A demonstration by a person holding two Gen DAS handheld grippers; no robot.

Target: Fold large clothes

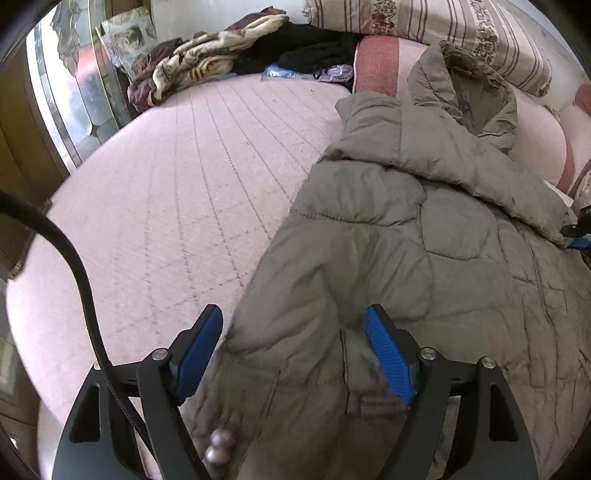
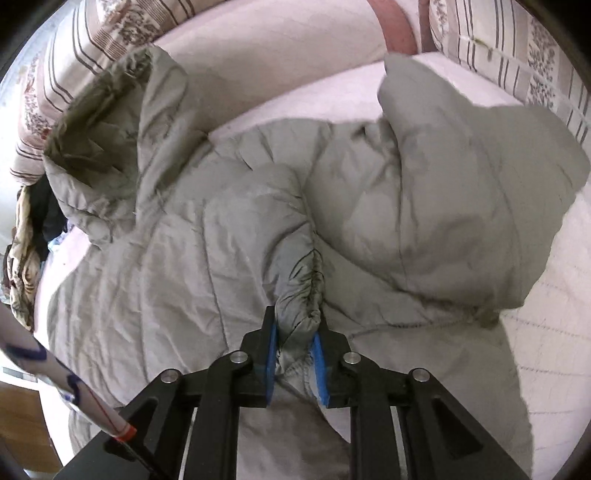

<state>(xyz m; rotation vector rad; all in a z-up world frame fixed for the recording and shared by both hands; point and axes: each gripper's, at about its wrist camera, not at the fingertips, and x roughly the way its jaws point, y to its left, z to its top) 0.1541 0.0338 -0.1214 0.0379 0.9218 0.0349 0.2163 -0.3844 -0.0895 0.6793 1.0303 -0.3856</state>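
A large grey-olive quilted puffer jacket (image 1: pixel 424 229) lies spread on a pink bed (image 1: pixel 177 177), hood toward the pillows. My left gripper (image 1: pixel 295 325) is open, its blue pads straddling the jacket's lower left edge without pinching it. In the right wrist view the jacket (image 2: pixel 184 240) fills the frame, its hood (image 2: pixel 110 122) at upper left. My right gripper (image 2: pixel 295 325) is shut on the gathered cuff of a sleeve (image 2: pixel 303 280) folded across the jacket's body. A tip of the right gripper (image 1: pixel 578 230) shows at the right edge of the left wrist view.
Striped floral pillows (image 1: pixel 443 29) line the head of the bed. A crumpled blanket and dark clothes (image 1: pixel 229 59) lie at the far corner, near a mirrored door (image 1: pixel 62 92). A black cable (image 1: pixel 81 280) hangs by my left gripper. Two pearl beads (image 1: pixel 219 445) sit at the jacket's hem.
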